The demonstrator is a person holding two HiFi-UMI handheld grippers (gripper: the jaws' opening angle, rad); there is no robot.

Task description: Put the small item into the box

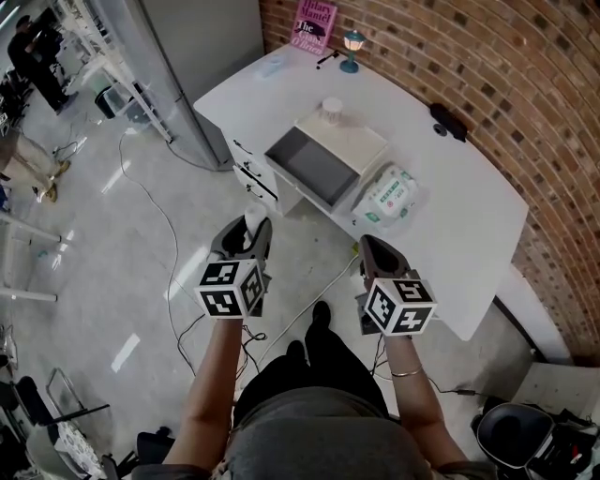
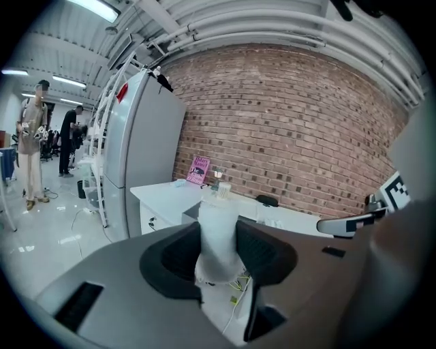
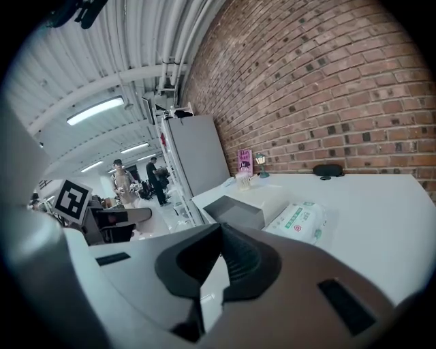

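The desk (image 1: 450, 206) is white and stands against a brick wall (image 1: 525, 84). Its rounded near edge runs slantwise across the head view. A tall grey cabinet (image 1: 187, 56) closes off its left end. Between the person and that near edge lies open floor (image 1: 141, 234), crossed by loose cables (image 1: 173, 253).

The box (image 1: 314, 169) sits at the desk's near edge, above the drawer fronts, with its grey inside open upward. Its white lid (image 1: 349, 142) lies just behind it and carries a small pale cup (image 1: 331, 111). A packet of wipes (image 1: 386, 195) lies just beside the box on the right. Far back by the wall are a pink book (image 1: 314, 23), a little lamp (image 1: 352, 47) and a black object (image 1: 448, 120).

Both hand-held grippers hang over the floor, short of the desk and apart from each other. The left hand-held gripper (image 2: 218, 247) pinches the small white item (image 2: 218, 218) between its two dark pads. The item is off the desk, in the air near the box's front left corner, not inside it. It stands upright in the grip, its long axis crossing the line along which the jaws point. Its smooth top rises above the pads and a crumpled wider end shows below.

The right hand-held gripper (image 3: 218, 228) has its jaws pressed together at the tips with nothing between them, and it points toward the box and the wipes.
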